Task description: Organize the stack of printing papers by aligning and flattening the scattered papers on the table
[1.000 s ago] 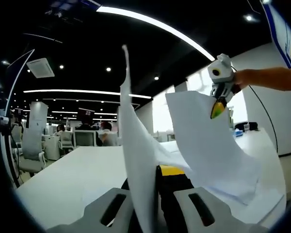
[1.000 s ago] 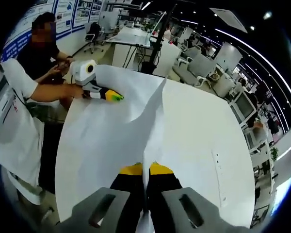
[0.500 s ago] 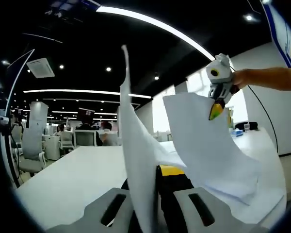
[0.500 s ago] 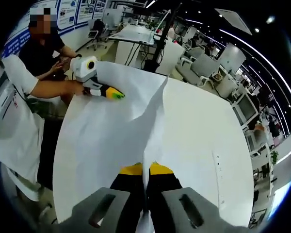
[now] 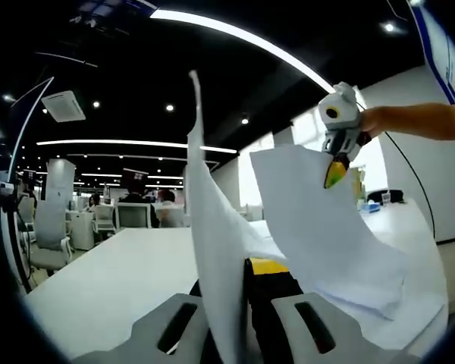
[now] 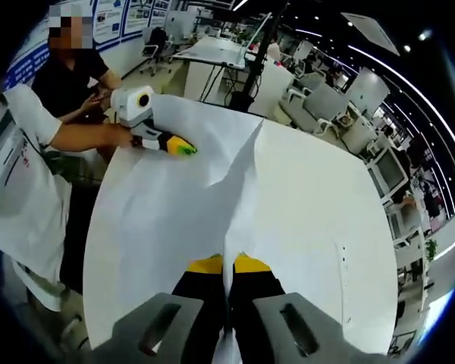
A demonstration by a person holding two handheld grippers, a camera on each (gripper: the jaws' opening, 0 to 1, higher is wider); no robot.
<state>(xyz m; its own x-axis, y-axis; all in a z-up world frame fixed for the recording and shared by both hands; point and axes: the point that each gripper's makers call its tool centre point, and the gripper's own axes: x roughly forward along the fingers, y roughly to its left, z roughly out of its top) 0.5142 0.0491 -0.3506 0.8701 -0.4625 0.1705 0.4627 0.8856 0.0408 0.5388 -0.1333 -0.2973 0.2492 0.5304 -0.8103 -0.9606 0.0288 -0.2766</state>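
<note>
A white sheet of printing paper [image 5: 318, 227] hangs lifted above the white table [image 5: 114, 273], held at two places. My left gripper [image 5: 239, 269] is shut on one edge, which rises edge-on from its jaws. My right gripper [image 5: 334, 173], up at the right on a person's arm, pinches the sheet's far corner. In the right gripper view, the paper [image 6: 167, 220] spreads over the table [image 6: 318, 220]. There my right gripper [image 6: 228, 264] is shut on its near fold. My left gripper [image 6: 180, 149] grips the far edge. More paper lies flat under the lifted sheet.
A person in black [image 6: 68, 76] stands behind the table's far left corner, and a white sleeve [image 6: 15, 189] fills the left side. Office chairs [image 5: 49, 227], a monitor [image 5: 133, 216] and other desks [image 6: 212, 53] lie beyond the table.
In the left gripper view my right gripper has shifted slightly up and to the left, carrying the paper corner with it. Both grips hold as before.
</note>
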